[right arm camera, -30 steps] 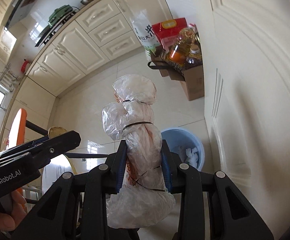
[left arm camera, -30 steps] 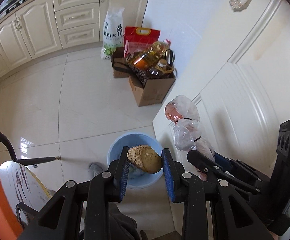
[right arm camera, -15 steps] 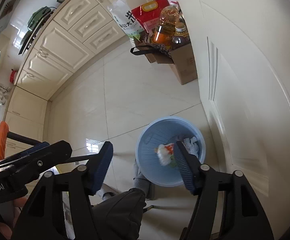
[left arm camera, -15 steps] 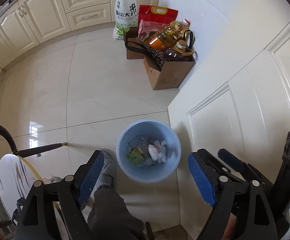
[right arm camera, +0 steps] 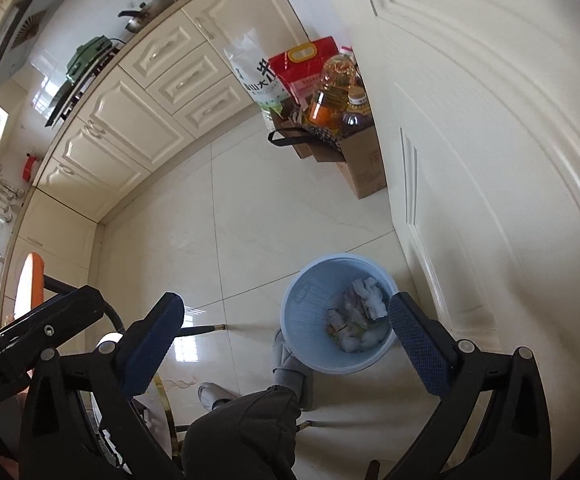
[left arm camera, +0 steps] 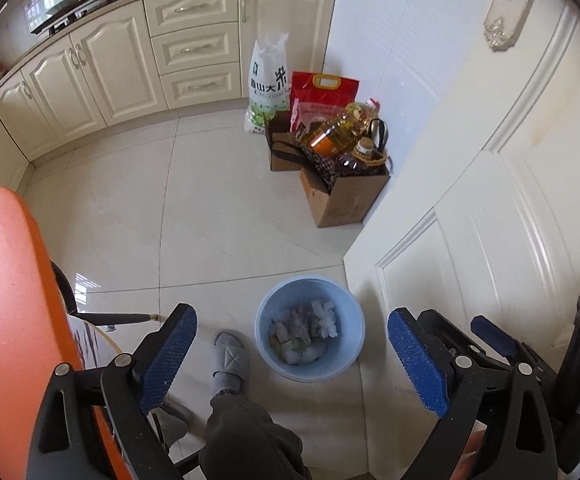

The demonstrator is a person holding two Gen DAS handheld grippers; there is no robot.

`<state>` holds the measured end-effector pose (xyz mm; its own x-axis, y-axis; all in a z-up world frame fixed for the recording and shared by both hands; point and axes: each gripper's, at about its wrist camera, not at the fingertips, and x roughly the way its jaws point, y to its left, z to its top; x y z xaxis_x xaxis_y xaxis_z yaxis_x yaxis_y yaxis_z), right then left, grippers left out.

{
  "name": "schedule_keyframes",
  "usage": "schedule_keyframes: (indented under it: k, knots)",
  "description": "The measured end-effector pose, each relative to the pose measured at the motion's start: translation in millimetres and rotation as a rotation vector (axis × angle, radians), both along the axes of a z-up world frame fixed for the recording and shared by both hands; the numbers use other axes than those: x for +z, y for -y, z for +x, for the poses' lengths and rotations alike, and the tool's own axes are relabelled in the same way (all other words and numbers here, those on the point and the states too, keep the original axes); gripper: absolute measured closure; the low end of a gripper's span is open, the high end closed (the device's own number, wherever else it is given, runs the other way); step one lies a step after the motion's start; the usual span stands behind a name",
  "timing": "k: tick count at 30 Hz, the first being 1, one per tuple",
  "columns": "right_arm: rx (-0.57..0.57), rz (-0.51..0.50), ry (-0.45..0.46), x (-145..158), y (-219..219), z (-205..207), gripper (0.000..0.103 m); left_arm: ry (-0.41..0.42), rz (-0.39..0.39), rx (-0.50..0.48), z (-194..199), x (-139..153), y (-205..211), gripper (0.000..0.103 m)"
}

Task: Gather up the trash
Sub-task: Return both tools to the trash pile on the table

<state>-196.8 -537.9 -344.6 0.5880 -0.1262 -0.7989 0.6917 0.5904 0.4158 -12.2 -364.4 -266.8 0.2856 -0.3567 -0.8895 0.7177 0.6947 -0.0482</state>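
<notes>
Trash now lies inside the round pale-blue plastic bin (left arm camera: 309,328), which stands on the cream floor tiles low in the frame, just beside the white panelled door (left arm camera: 490,208). A second ago the left gripper (left arm camera: 292,360) pinched a brown crumpled lump and the right gripper (right arm camera: 285,354) clamped a knotted clear plastic bag stained red; neither item is between the blue pads any more. Both sets of jaws have just been opening and stand spread wide with nothing in them, the bin showing in the gap of each. Among the white crumpled paper (right arm camera: 366,300) and pale scraps in the bin I cannot pick out the bag or the lump for certain, though they have most likely dropped there.

In the left wrist view the bin sits lower centre, with a grey slipper (left arm camera: 229,354) and a dark trouser leg (left arm camera: 249,432) of the person just left of it. An orange chair back (left arm camera: 5,300) fills the left edge. Toward the upper middle, well apart from the bin, a brown cardboard box (left arm camera: 346,200) holds oil bottles, with a white rice sack (left arm camera: 267,84) and a red bag (left arm camera: 322,92) behind it against cream cabinets (left arm camera: 129,64).

By my reading, this drop is done and both hands are free for any trash that remains.
</notes>
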Motion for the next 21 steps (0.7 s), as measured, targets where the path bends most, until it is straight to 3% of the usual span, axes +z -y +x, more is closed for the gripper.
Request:
schedule_keyframes:
  k: [11,21]
  knots:
    - [0.078,-0.191,0.121,123,-61,-4,0.000,0.152,-0.201,0.072,-39,88,-136,0.008]
    - [0.259,-0.415,0.246,231,-173,20,0.000,0.308,-0.372,0.248,-77,144,-306,0.002]
